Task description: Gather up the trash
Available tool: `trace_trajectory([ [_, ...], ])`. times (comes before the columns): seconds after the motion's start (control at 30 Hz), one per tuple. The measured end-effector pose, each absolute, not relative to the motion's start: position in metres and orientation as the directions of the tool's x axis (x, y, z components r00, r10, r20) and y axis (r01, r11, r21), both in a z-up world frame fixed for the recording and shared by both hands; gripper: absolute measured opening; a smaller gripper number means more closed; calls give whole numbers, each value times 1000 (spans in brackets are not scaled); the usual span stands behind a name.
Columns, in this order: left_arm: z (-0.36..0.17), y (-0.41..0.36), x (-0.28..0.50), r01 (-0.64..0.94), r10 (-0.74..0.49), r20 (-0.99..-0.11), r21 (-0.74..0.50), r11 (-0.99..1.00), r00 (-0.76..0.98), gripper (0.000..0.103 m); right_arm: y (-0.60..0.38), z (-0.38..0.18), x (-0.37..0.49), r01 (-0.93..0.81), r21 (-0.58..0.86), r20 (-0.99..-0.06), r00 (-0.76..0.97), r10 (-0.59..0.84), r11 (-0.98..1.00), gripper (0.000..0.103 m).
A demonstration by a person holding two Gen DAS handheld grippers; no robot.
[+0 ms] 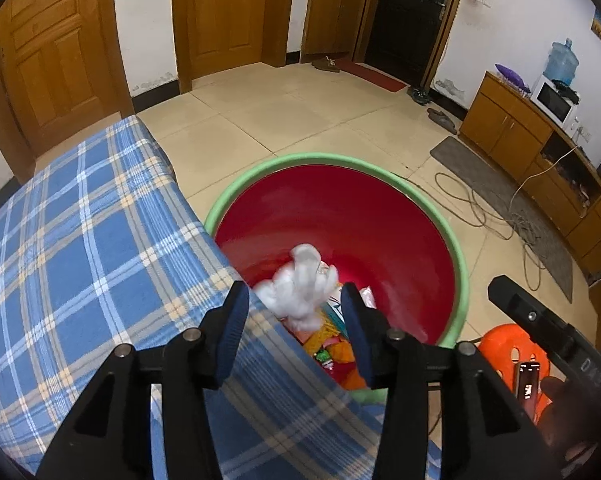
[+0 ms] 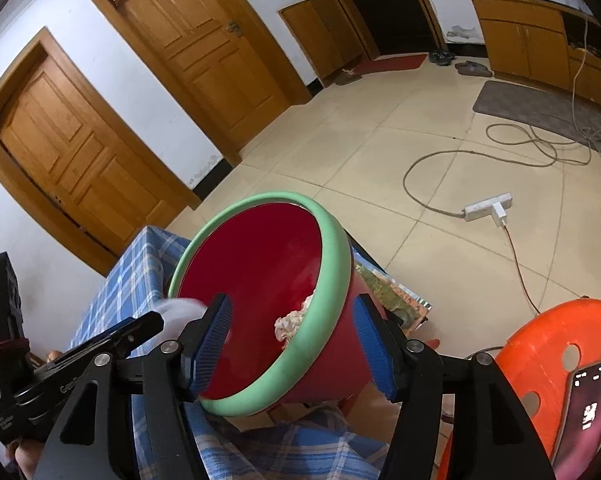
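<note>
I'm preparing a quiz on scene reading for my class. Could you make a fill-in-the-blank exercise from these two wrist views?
1. The red bin has a rim coloured ____.
2. The cloth beside the bin has a blue ____ pattern.
3. The phone rests on a plastic stool coloured ____.
4. The crumpled tissue below the left gripper is coloured ____.

Missing words: green; plaid; orange; white
</note>
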State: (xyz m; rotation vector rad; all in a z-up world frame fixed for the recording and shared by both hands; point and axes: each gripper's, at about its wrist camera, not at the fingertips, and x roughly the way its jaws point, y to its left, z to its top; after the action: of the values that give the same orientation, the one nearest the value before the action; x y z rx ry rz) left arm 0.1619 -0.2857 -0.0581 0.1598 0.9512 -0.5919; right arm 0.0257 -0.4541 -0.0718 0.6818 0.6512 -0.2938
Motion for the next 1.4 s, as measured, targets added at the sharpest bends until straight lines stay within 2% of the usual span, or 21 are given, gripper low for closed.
trace_trajectory([
  [0.17,-48,-272,152,516,-401,-791,-128,847,462,57,-452,-68,18,451,502,-633,773,-42,738,66],
  [0.3,-41,-256,141,488,-388,-788,-129,863,478,58,-440,-63,16,426,503,-628,778,-20,752,69],
  [0.57,-24,-200,117,386,-330,-778,-122,915,536,66,-399,-45,13,347,475,-615,789,23,809,72],
  [0.73,-12,-163,101,328,-293,-765,-113,938,573,69,-368,-29,9,297,434,-599,800,26,851,73],
  [0.83,-6,-141,91,283,-257,-756,-99,954,602,70,-352,-23,7,271,415,-593,805,32,868,78],
  [1.07,6,-98,63,204,-192,-715,-70,976,672,80,-310,-10,0,217,352,-588,808,34,911,79],
  [1.4,16,-52,29,90,-107,-672,-61,994,733,85,-259,3,-16,142,249,-573,819,28,958,81],
])
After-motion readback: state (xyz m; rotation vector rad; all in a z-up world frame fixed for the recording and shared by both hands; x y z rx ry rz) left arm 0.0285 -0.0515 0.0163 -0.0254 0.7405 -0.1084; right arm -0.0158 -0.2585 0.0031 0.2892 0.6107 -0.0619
